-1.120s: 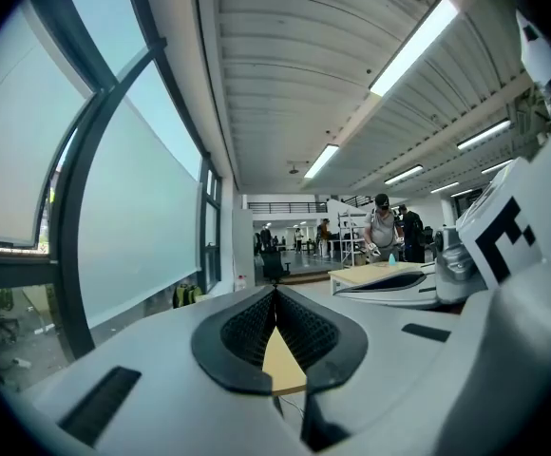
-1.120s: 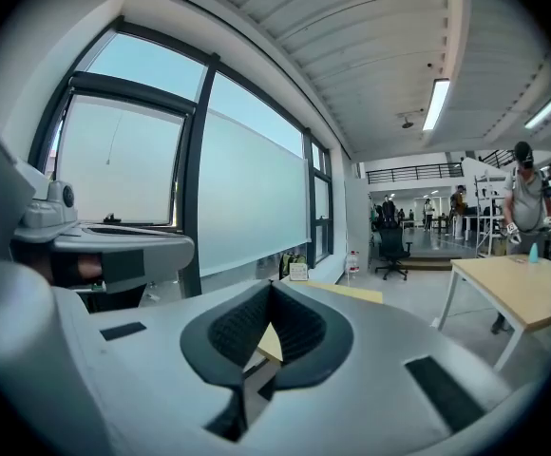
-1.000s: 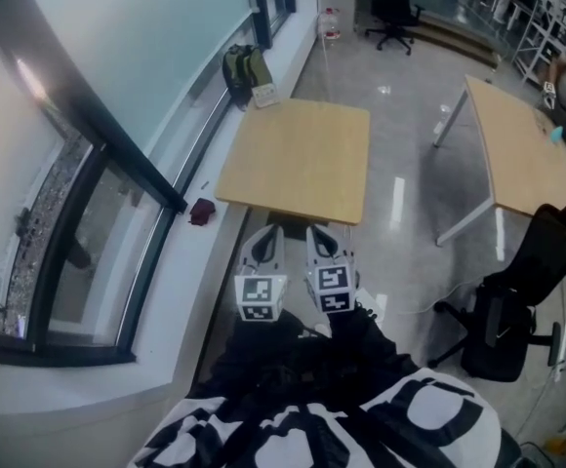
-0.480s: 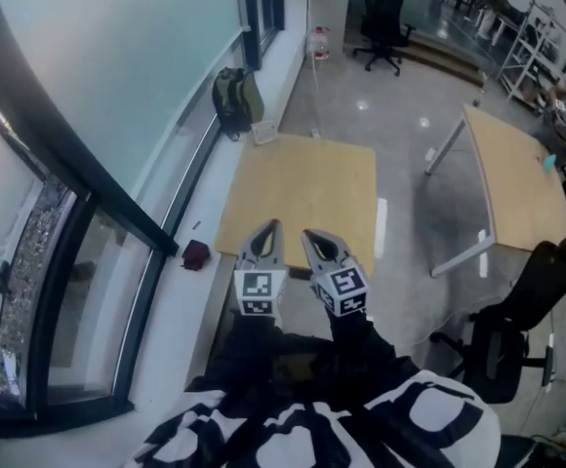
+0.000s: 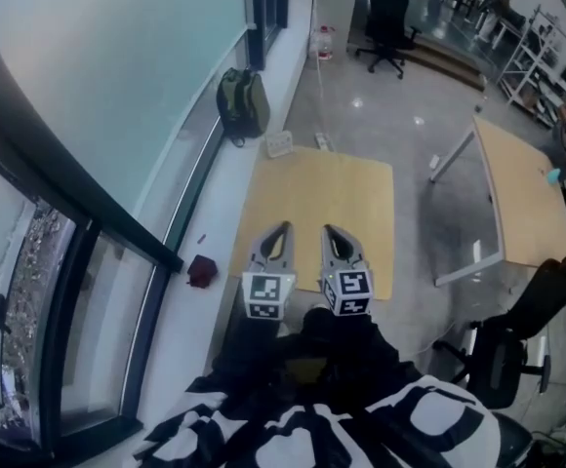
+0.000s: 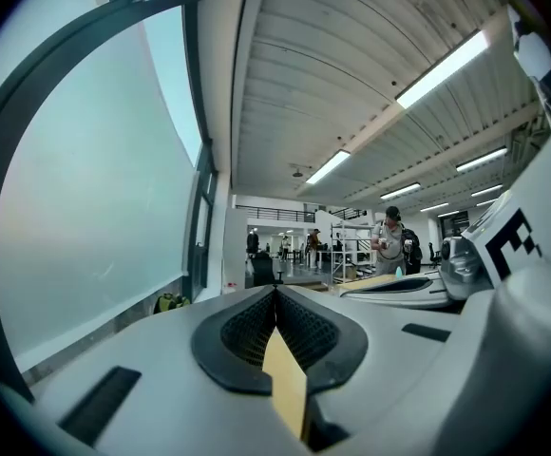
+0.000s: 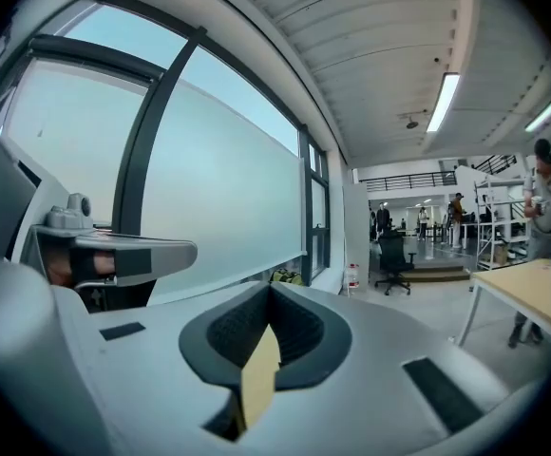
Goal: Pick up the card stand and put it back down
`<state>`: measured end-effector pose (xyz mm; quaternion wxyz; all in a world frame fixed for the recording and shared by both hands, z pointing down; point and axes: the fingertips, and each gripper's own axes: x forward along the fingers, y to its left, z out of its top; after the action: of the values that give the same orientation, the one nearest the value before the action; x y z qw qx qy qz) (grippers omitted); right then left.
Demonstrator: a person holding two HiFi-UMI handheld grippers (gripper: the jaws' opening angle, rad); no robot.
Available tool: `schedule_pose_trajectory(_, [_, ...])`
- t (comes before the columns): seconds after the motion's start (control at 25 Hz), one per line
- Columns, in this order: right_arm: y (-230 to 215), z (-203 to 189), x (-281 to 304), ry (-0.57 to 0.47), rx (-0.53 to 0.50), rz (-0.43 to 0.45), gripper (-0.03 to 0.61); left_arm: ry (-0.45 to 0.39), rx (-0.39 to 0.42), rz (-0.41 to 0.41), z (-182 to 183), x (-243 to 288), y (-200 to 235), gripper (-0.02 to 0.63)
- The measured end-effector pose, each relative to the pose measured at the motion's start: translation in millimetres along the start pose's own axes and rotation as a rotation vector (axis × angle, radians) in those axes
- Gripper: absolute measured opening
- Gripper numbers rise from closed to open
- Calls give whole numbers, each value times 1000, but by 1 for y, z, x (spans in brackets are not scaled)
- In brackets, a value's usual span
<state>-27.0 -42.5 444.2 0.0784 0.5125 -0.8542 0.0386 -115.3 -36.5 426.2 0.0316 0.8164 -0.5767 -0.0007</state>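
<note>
Both tools are held side by side over the near edge of a bare wooden table (image 5: 322,188), pointing roughly level across it. The left gripper (image 5: 283,229) has its jaws pressed together at the tip with nothing between them, as its own view shows (image 6: 275,289). The right gripper (image 5: 330,230) looks the same, jaws meeting at a point and empty (image 7: 271,288). Each carries a marker cube (image 5: 267,295) printed with black-and-white square codes; these are patterns, not legible words.

The card stand cannot be made out in any view, and the tabletop appears plain.

Along the window wall a green backpack (image 5: 241,103) leans on the floor, and just beyond the table's far edge lies a white block (image 5: 280,144), possibly a power strip. A small dark red object (image 5: 202,271) sits on the sill to the left. A water bottle (image 5: 320,42) stands farther off; its label is too small to read. A second table (image 5: 527,198) stands to the right, with a black office chair (image 5: 512,344) near it.
</note>
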Motion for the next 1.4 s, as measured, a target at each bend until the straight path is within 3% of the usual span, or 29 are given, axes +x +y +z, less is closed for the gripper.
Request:
schedule_pose_trajectory(0.16, [-10, 0, 21, 1, 3, -38, 17, 20, -27, 29, -12, 21, 17, 11])
schedule_pose_trajectory(0.4, [-22, -7, 69, 17, 13, 7, 17, -13, -28, 16, -14, 60, 29, 10])
schedule_pose_trajectory(0.96, [-47, -33, 143, 96, -7, 159, 20, 100, -56, 51, -69, 130, 53, 11])
schedule_pose_trajectory(1.4, [-73, -55, 197, 140, -8, 201, 21, 178, -47, 105, -107, 166, 122, 11])
